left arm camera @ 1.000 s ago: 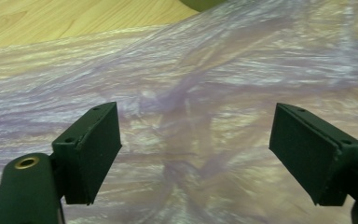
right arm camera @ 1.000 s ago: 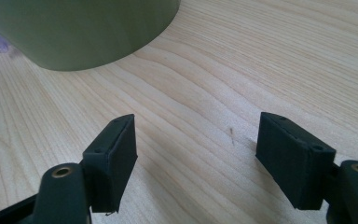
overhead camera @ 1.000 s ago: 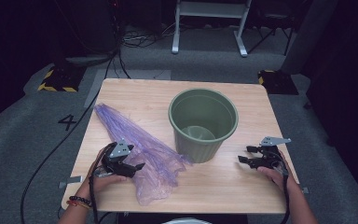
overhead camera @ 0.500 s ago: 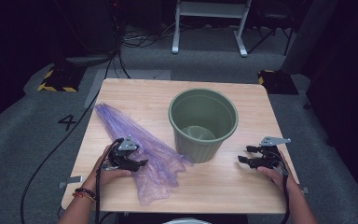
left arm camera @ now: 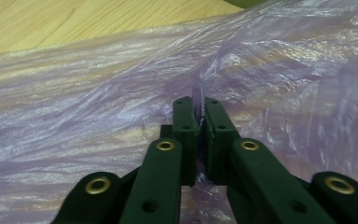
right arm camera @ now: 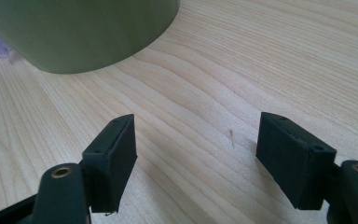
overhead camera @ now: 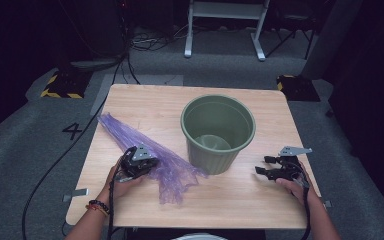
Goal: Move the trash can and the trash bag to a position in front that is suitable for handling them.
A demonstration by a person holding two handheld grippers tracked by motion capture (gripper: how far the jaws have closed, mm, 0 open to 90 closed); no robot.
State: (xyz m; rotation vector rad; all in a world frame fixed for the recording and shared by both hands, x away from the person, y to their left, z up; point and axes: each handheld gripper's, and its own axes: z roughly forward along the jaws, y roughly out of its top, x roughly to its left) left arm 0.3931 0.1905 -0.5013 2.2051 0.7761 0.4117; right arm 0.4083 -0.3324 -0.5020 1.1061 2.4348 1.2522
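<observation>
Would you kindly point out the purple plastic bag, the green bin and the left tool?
purple plastic bag point(overhead camera: 172, 172): high view, crumpled near end on the table.
green bin point(overhead camera: 215, 160): high view, ribbed outer wall.
left tool point(left arm camera: 200, 122): left gripper view, between its fingertips, pinching a fold of bag.

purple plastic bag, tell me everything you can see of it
The purple plastic bag is thin, translucent, crinkled film, lying flat and unopened on the wooden table. It stretches diagonally from the table's far left down to the foot of the green bin, where its crumpled near end spreads; whether it touches the bin is hard to tell. The left gripper has just closed on it: in the left gripper view its fingers pinch a raised fold of the film. Nothing else touches it.
</observation>
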